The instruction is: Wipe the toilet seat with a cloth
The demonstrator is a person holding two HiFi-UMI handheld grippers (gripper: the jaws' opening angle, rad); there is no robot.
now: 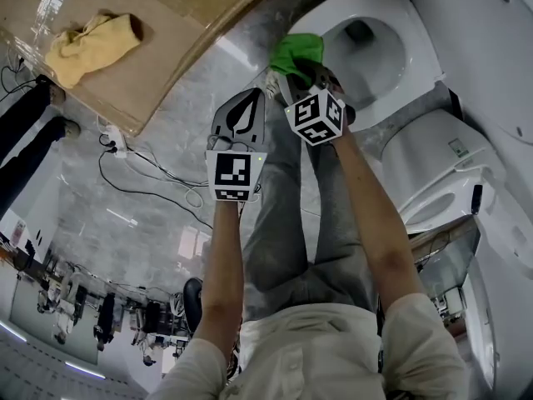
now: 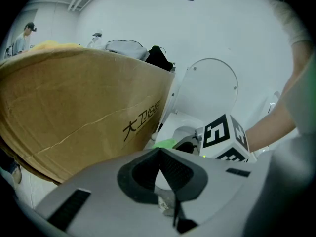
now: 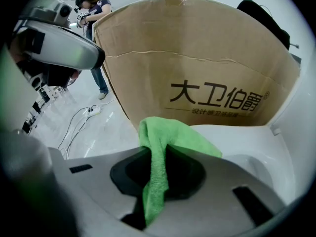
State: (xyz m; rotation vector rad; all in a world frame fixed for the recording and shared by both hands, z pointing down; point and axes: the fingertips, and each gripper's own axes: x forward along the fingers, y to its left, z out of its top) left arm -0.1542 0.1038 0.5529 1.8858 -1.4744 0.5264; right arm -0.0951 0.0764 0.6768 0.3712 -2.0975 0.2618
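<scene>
**Head view.** The right gripper [image 1: 298,80] reaches toward 12 o'clock with the green cloth [image 1: 297,51] bunched at its tip. The cloth is at the near rim of the toilet seat [image 1: 326,13], which fills the 1 o'clock part. I cannot tell whether the cloth presses on the rim. The left gripper [image 1: 246,107] hangs just beside the right one, at its 9 o'clock, apart from the toilet. A cardboard box [image 1: 175,65] runs across 10 to 11 o'clock with a yellow cloth [image 1: 90,44] lying on top. I judge the wipe to be at its start: the cloth has reached the seat, but most of the ring lies bare.

**Left gripper view.** This gripper's fingers [image 2: 170,169] are together with nothing between them. Past them, toward 1 o'clock, stands the raised lid [image 2: 210,90]. Below the lid are a sliver of the green cloth and the right gripper's marker cube [image 2: 222,135]. The box takes up 9 to 11 o'clock. Its black print reads "大卫伯", and the rest is cut off at the box's edge.

**Right gripper view.** The fingers are clamped on a fold of the cloth, which rises out of them and drapes toward 1 o'clock over the white seat. The box at 12 o'clock reads "大卫伯爵" in large black characters, and a smaller line beneath is too fine to read.

The next move likely calls for laying the cloth flat on the ring. It then needs to be pressed down and swept round, with the grip kept firm so the fold does not slip out.
</scene>
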